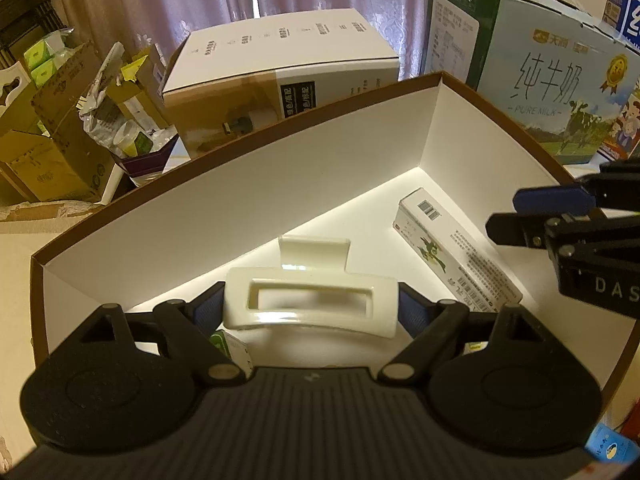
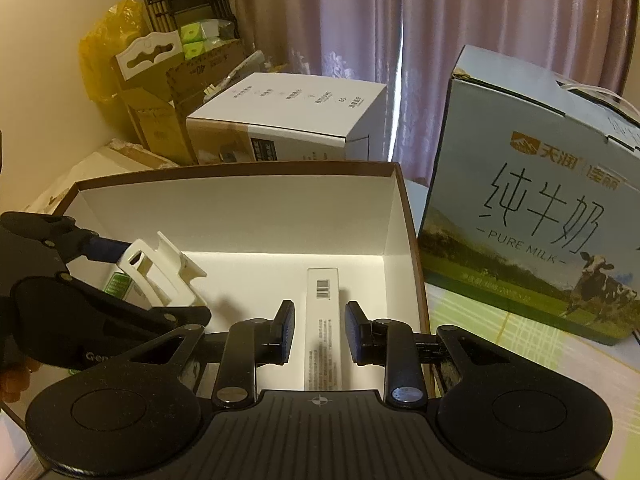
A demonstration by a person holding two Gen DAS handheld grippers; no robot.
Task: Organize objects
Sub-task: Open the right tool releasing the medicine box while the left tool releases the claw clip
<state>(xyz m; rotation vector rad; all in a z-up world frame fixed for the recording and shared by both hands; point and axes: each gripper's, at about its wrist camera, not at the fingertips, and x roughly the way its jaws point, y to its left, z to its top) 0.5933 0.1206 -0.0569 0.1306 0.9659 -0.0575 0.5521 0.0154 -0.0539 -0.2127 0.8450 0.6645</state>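
Note:
A brown-rimmed open box [image 1: 240, 144] with white inner walls fills both views. My left gripper [image 1: 310, 308] is inside it, shut on a white hair claw clip [image 1: 312, 304] that spans the gap between its blue pads. In the right wrist view the clip [image 2: 160, 272] hangs tilted above the box floor in the left gripper [image 2: 148, 280]. A long white carton with a barcode [image 1: 452, 252] lies flat by the right wall. My right gripper [image 2: 320, 332] hovers over that carton [image 2: 322, 280], jaws narrow and shut, gripping nothing. A small green-and-white packet [image 2: 116, 284] sits under the clip.
A blue-green milk case [image 2: 540, 216] stands right of the box. A white appliance carton [image 1: 280, 60] stands behind it. Open cardboard boxes and bags [image 1: 60, 128] crowd the back left. Pink curtains hang behind. A person's fingers [image 2: 12, 380] show at the left edge.

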